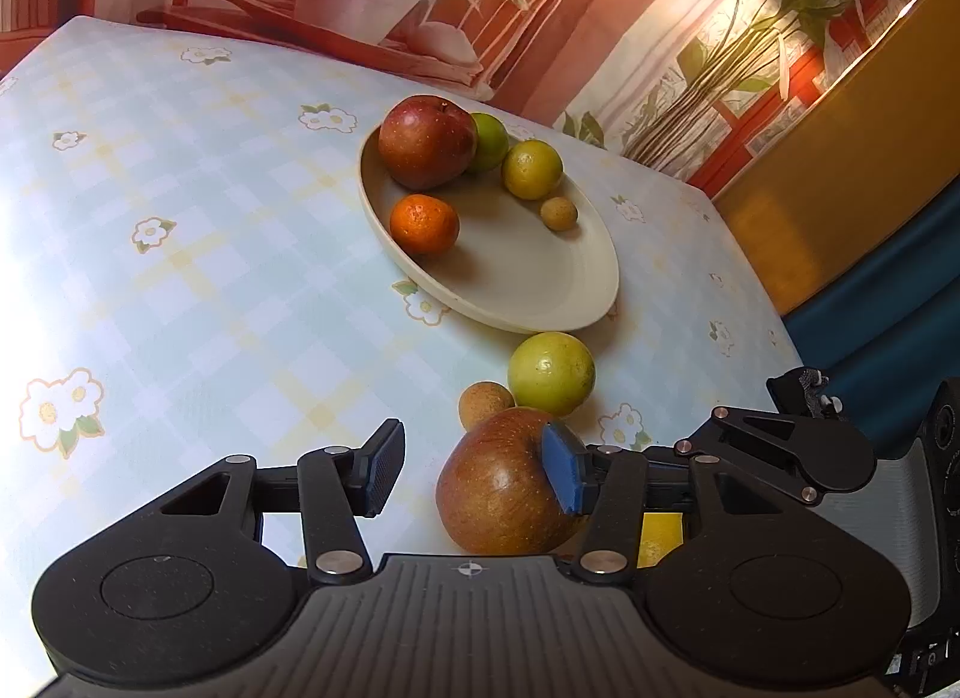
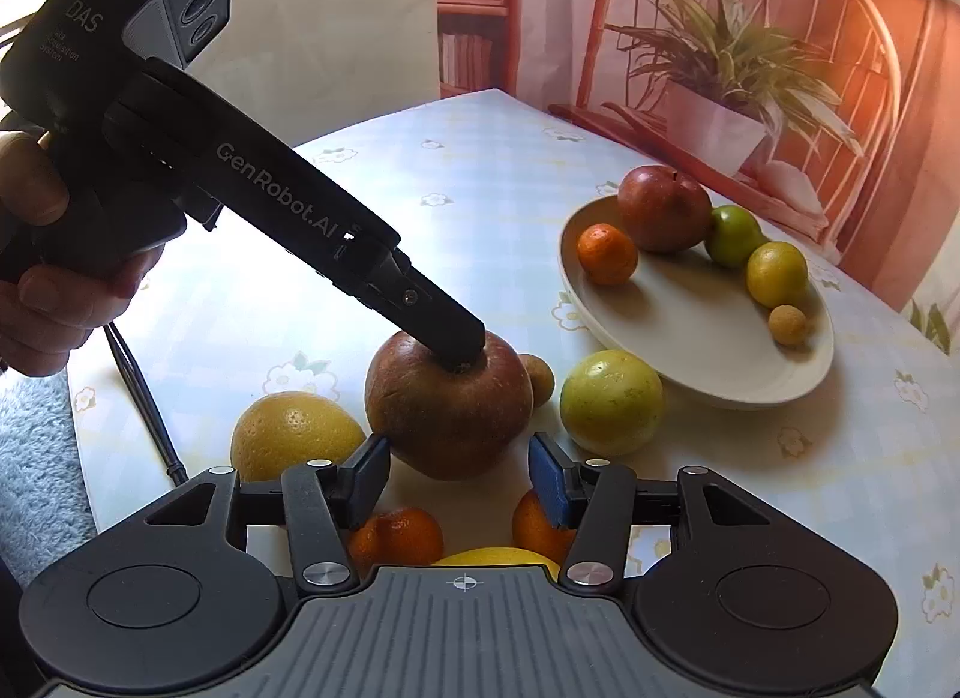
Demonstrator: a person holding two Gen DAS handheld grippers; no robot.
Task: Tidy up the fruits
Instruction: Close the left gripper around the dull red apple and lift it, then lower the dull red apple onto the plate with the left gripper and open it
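Brown apple (image 1: pixel 504 482) on the table between the unclenched left tool's (image 1: pixel 474 470) pads, only the blue one touching.

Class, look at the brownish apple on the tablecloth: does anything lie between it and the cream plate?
Yes. A round green fruit and a small brown fruit lie on the cloth between the apple and the near rim of the plate, so it would likely need lifting over them.

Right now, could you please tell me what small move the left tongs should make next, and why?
Probably centre the left tongs on the brown apple, then close: one pad touches its side, the other stands clear, and the plate has bare room.
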